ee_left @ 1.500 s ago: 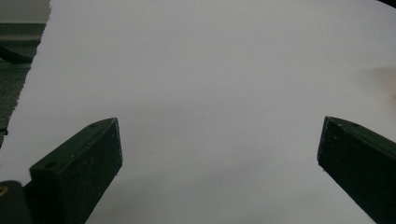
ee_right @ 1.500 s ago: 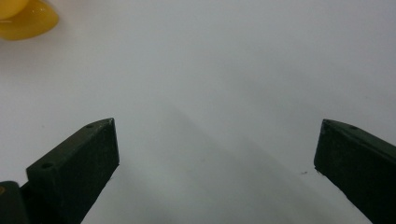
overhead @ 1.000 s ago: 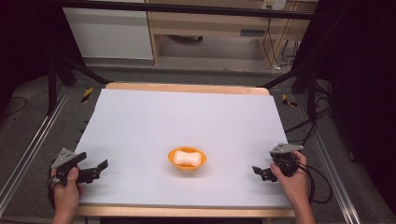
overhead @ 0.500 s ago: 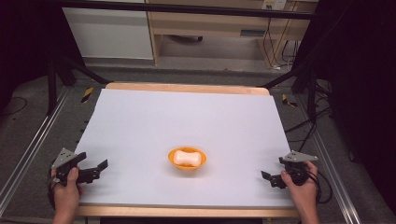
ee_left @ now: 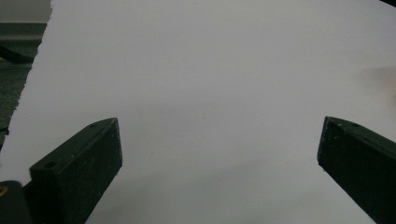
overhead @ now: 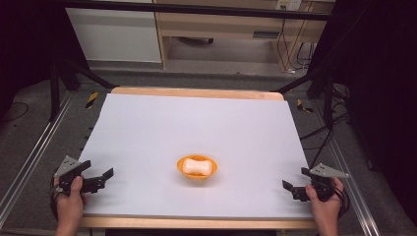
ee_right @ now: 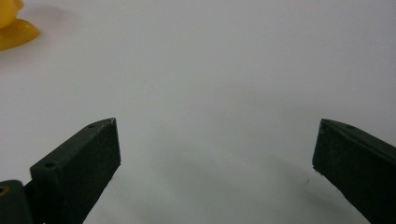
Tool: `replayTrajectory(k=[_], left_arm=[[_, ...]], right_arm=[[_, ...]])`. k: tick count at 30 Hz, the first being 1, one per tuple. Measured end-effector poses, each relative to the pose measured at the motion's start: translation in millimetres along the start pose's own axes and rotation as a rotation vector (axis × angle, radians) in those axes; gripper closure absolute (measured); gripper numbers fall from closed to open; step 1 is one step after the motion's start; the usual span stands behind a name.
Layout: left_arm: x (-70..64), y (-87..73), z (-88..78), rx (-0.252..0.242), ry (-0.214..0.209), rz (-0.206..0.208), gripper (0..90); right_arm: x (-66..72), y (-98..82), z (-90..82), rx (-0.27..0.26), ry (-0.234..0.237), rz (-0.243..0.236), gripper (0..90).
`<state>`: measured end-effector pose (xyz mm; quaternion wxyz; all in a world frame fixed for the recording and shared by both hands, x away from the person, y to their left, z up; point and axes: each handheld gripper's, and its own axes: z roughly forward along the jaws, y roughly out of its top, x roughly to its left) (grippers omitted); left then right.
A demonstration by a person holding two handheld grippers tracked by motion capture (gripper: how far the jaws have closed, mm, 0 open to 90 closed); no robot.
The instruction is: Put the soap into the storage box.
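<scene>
An orange bowl holding a white bone-shaped piece sits on the white table sheet, a little in front of its middle. My left gripper rests open at the sheet's front left corner, held by a hand, nothing between its jaws. At the front right corner my right gripper is open too, well clear of the bowl. The right gripper view catches the bowl's yellow-orange edge at the top left, with the jaws wide apart over bare sheet. In the left gripper view the jaws spread over bare sheet.
The sheet lies on a wooden table whose edge shows at the back. Metal rails run along both sides. Wooden furniture and cables stand beyond the far edge.
The right gripper has drawn back to the right and toward the front right corner, away from the bowl. The left gripper has stayed put.
</scene>
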<state>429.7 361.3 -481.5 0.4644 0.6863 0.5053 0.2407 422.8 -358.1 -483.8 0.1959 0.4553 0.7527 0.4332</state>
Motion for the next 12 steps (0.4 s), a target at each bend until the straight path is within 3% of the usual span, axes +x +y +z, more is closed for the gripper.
replayTrajectory(k=[7, 12], left_arm=[[-0.8, -0.1, 0.0, 0.000, 0.002, 0.001, 0.0], [-0.5, 0.4, 0.4, 0.004, 0.003, 0.003, 0.0]], right_arm=[[2.7, 0.1, 2.3, 0.020, -0.009, -0.023, 1.8], [6.1, 1.1, 3.2, 0.028, -0.062, -0.041, 1.4]])
